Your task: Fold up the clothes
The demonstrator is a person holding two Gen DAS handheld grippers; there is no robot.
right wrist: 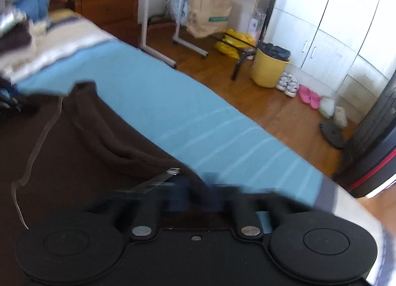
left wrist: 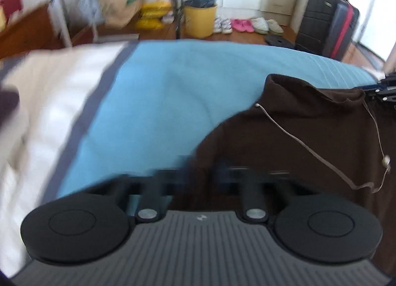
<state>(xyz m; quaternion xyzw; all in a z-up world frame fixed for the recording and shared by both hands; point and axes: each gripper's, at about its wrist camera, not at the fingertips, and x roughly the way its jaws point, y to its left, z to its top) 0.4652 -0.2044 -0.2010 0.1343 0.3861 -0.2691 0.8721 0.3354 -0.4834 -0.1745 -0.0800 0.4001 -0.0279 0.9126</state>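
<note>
Two grippers work a brown hoodie spread on the blue bed cover. The left gripper has its fingers drawn together, blurred, right at the garment's left edge; the right gripper likewise has its fingers closed at the hoodie's right edge. Whether either pair actually pinches cloth is too smeared to tell, though both look set on the fabric. This reads as the start of a fold, the sides being taken up; next would call for lifting both edges evenly and carrying them across the body. Beyond the left fingers, the hood and its drawstring show clearly. Only the right view shows a stack of clothes far left of its fingers.
</note>
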